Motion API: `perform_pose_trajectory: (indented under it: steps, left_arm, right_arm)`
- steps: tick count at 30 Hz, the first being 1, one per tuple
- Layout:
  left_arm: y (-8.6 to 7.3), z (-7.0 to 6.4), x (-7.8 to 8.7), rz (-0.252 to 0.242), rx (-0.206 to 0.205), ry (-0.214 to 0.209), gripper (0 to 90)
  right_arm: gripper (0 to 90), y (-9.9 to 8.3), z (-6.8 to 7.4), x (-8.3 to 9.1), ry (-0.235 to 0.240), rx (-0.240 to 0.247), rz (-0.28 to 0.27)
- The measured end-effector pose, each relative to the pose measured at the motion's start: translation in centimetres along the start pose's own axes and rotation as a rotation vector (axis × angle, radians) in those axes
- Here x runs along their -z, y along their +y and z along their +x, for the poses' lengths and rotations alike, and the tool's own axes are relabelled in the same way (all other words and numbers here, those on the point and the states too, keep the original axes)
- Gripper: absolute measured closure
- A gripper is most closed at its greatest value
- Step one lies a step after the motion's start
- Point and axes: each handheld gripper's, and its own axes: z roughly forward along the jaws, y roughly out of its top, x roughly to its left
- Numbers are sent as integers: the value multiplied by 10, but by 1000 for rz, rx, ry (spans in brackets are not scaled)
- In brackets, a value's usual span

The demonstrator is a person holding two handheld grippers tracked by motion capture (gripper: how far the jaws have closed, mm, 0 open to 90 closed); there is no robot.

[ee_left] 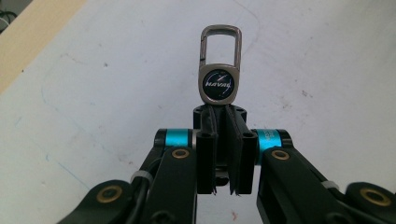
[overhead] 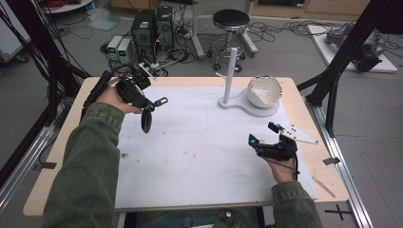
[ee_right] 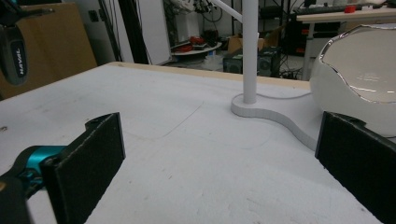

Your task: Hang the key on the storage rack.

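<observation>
Left gripper (overhead: 151,105) pinching keychain (ee_left: 220,70), well left of white stand (overhead: 231,71). Right gripper (overhead: 264,134) spread. Approach peg (overhead: 220,74) with clasp loop leading (looks the likely hanging target).

Materials on the table
A brushed metal key ring (ee_left: 220,65) is showing a glossy badge; the white bowl (overhead: 264,91) is shining; the scuffed matt white mat (overhead: 204,152) is covering a wooden table (overhead: 304,107).

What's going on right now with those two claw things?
Left gripper shut on key fob, held above white mat. Right gripper open, holding nothing. Stand and bowl untouched beyond.
</observation>
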Motion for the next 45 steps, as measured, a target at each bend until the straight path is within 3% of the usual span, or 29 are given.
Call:
perform_pose_trajectory:
  steps: [10, 20, 25, 33, 45]
  left_arm:
    - [29, -1, -6, -11, -17, 3, 829]
    - [60, -11, -18, 3, -76, -18, 829]
    - [84, -13, -16, 9, -100, -21, 829]
    - [109, -18, -15, -16, -121, -22, 829]
    - [143, -18, -33, -21, -144, -28, 828]
  right_arm:
    - [4, 0, -1, -1, 0, -13, 7]
    - [4, 0, -1, -2, 5, -13, 6]
    - [4, -1, -1, -1, 3, -8, 7]
    - [4, -1, -1, -1, 4, -2, 10]
    - [4, -2, -1, 2, 4, -8, 7]
